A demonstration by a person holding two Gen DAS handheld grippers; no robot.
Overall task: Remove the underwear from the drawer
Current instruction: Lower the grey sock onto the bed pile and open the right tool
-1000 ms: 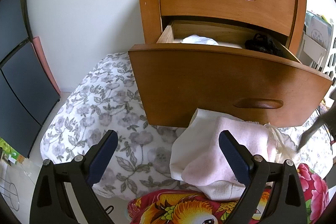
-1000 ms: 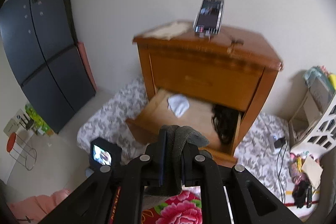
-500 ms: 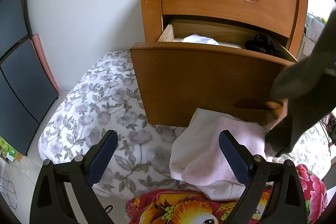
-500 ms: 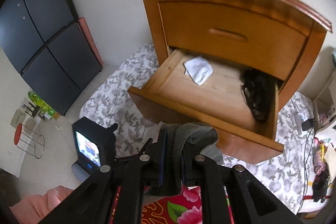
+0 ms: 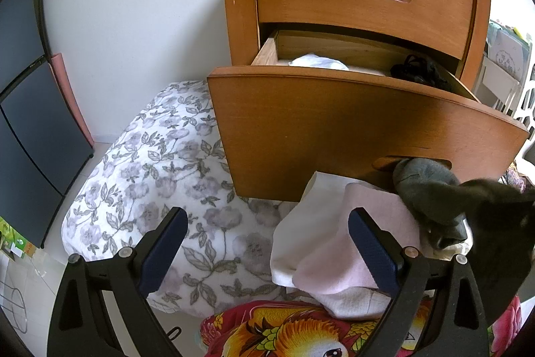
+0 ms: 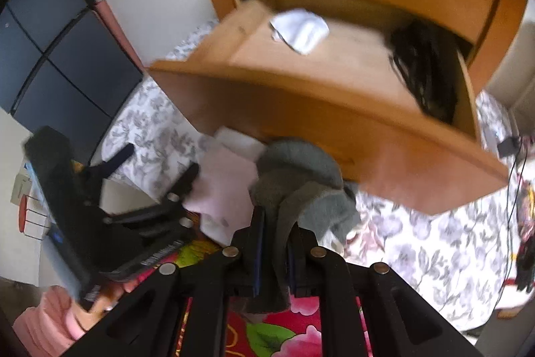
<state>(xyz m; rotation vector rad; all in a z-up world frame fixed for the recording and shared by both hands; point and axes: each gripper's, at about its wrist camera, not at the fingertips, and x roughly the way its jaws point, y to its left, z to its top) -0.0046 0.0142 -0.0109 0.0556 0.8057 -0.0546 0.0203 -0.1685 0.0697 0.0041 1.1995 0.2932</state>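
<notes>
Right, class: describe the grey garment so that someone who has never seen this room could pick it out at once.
Start at the wooden dresser with its lower drawer pulled open. Just in front of that drawer's face lies a small pile of folded laundry, white and pale pink. The grey garment hangs over that pile, pinched in the right tool; it is the only dark, crumpled piece there.

Drawer (image 5: 351, 136) holds 2 garments — cloth (image 5: 317, 61) left, tangled bundle (image 5: 421, 72) right, apparently apart.
</notes>
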